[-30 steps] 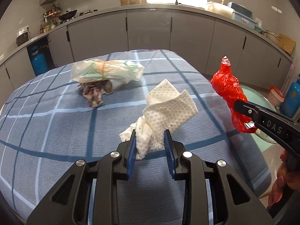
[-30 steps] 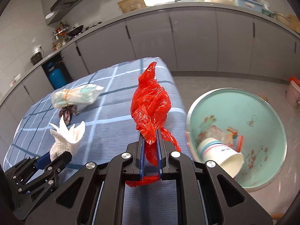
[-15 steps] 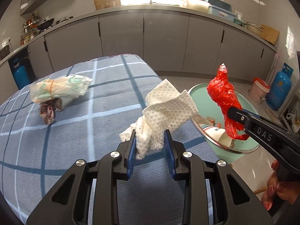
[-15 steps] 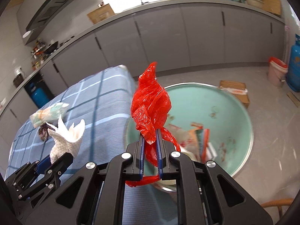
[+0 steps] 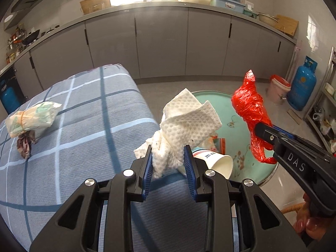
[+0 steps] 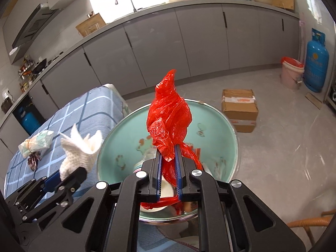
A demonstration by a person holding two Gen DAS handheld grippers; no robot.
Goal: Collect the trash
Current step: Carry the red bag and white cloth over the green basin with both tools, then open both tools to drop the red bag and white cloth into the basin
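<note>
Two items are clamped in jaws over the basin [image 6: 229, 130], red bag [image 6: 169, 113] right, paper towel [image 5: 184, 121] left, neither released; a bundle [image 5: 31, 119] remains on the surface [image 5: 88, 138] beside it.

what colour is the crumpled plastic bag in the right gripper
Bright red crumpled plastic bag; clearest in the right wrist view.

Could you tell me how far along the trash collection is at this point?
Partly done. A white paper cup and some wrappers already lie in the round green basin. In hand: the left gripper grips a crumpled white paper towel, and the right gripper holds a red plastic bag over the basin. Left: the tied pale bundle on the blue checked table.
</note>
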